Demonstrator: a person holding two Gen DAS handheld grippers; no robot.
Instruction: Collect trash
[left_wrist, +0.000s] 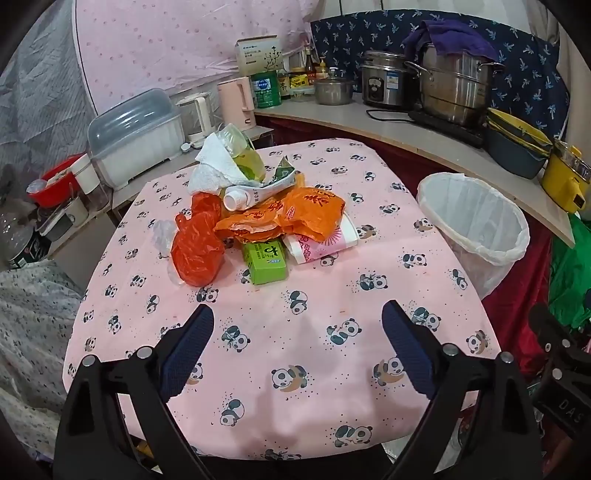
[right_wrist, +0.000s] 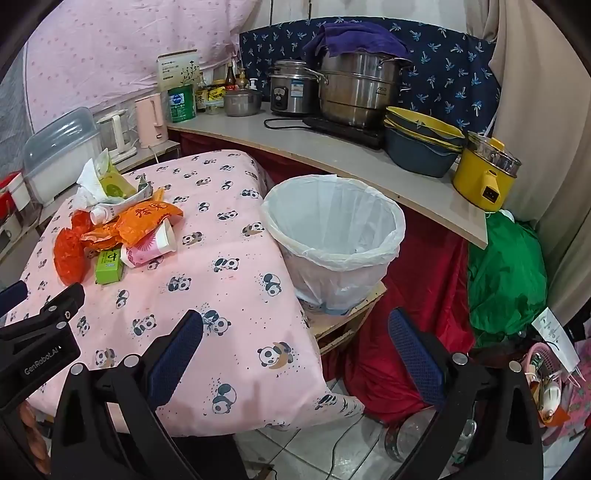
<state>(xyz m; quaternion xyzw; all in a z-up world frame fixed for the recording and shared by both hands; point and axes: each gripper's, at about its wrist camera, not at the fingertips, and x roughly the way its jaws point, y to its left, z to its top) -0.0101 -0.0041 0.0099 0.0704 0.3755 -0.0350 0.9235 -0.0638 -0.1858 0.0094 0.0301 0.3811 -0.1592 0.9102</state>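
Panda-print cloth covers the desk, where the trash pile sits untouched left of the lined bin; nothing looks collected yet. Left gripper and right gripper both gape wide, holding nothing. Only the right wrist view shows the bin's seemingly bare inside and the floor

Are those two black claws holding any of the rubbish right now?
No. The left gripper and right gripper are both open and empty; the trash pile lies untouched on the table.
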